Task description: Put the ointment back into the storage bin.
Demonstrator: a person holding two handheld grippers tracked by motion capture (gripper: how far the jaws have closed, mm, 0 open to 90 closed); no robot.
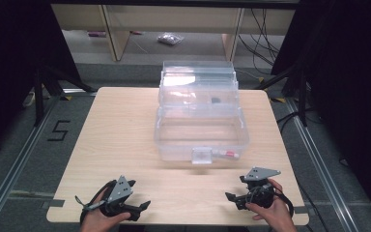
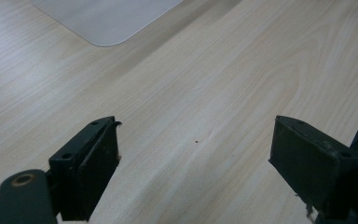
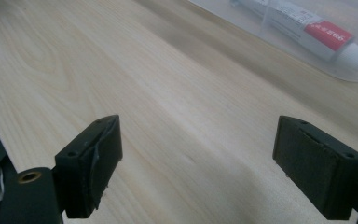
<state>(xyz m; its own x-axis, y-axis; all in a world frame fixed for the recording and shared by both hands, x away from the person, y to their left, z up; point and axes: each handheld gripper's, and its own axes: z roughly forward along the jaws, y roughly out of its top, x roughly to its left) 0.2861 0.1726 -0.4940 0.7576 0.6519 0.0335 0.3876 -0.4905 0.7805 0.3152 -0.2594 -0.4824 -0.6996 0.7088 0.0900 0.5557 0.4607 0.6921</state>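
A clear plastic box (image 1: 200, 126) stands at the table's middle with its lid tipped back and open. A white tube with a red band (image 1: 227, 154) lies inside at the front right, and it appears close through the box wall (image 3: 307, 28) in the right gripper view. My left gripper (image 1: 140, 194) rests near the front left edge, held by a hand, its jaws wide apart over bare wood (image 2: 196, 128). My right gripper (image 1: 235, 188) sits at the front right, also held by a hand, open and empty (image 3: 198, 126). A rounded corner of the box (image 2: 107, 18) lies ahead of the left jaws.
The wooden table (image 1: 116, 140) has free surface to the left and in front of the box. A white latch (image 1: 202, 155) sits on the box's front wall. A small dark item (image 1: 216, 100) lies in the upper tray. Cables (image 1: 265, 48) and a plastic bag (image 1: 170, 38) lie on the floor behind.
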